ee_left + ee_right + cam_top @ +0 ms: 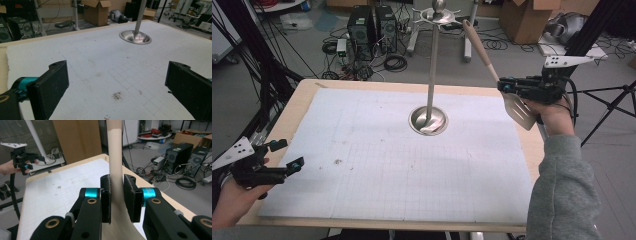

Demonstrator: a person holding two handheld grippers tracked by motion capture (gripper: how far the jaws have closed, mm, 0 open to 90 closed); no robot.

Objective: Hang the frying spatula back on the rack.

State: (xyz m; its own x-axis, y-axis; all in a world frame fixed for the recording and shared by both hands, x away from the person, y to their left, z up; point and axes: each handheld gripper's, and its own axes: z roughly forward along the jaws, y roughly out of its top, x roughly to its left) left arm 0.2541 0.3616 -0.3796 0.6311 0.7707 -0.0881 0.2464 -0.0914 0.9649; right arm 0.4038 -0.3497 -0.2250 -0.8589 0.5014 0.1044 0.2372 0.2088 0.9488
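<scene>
At the counter's (pixel 302 100) near-left corner, the left gripper (pixel 286 156) is hovering just over the edge of the white mat (pixel 377 170), held in a hand (pixel 232 200) coming in from the bottom. Its jaws are standing spread wide with nothing between them; in the left gripper view the gridded mat and a small brown smudge (pixel 116 95) are showing through the gap of the left gripper (pixel 116 82).

Toward the middle of the counter, nearer the far edge, a metal stand (pixel 431 75) is rising upright from a round dished base (pixel 428 120) that is sitting on the mat. A ring with short prongs is crowning the pole, with a ball on top. Something pale is lying in the base beside the pole; it may be a reflection, since the view is too small to tell.

Over the far-right corner, the right gripper (pixel 504 86) is holding a spatula (pixel 492 70) in the air, well clear of the mat. Its jaws are pinching the pale handle just above the metal blade (pixel 520 111), which is hanging down by the right edge, while the handle is slanting up and back toward the stand's top. In the right gripper view the right gripper (pixel 117 195) is pressing both pads (pixel 106 195) flat against the handle's sides. The person's grey sleeve (pixel 562 190) is running along the right edge.
</scene>
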